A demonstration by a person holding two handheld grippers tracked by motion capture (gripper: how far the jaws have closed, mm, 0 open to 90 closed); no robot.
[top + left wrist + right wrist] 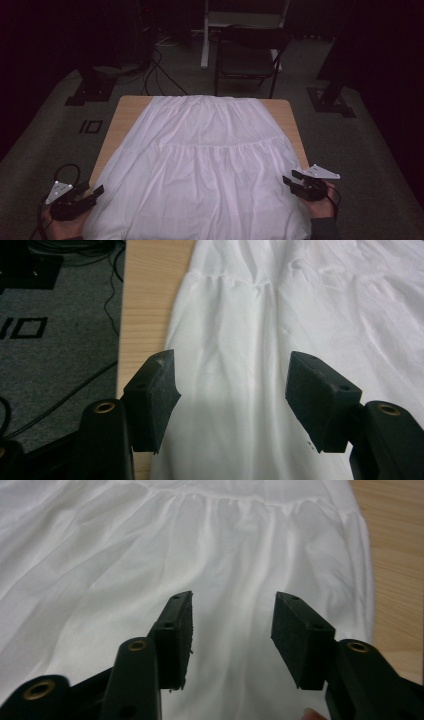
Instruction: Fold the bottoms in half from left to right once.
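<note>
A white tiered skirt [200, 165] lies spread flat over a light wooden table [127, 107], its gathered seam running across the middle and its wide hem hanging over the near edge. My left gripper [95, 192] hovers at the skirt's near left edge with its jaws open; in the left gripper view [232, 385] the white cloth [235, 330] lies below the gap, untouched. My right gripper [290, 179] sits at the near right edge, jaws open too. The right gripper view [232, 630] has the skirt [150, 555] under and beyond the jaws.
A black folding chair [247, 52] stands beyond the table's far edge, beside a white stand leg [205, 35]. Dark stand bases [90, 90] and cables [160, 75] lie on the grey carpet. Bare wood [395, 555] runs along the skirt's right side.
</note>
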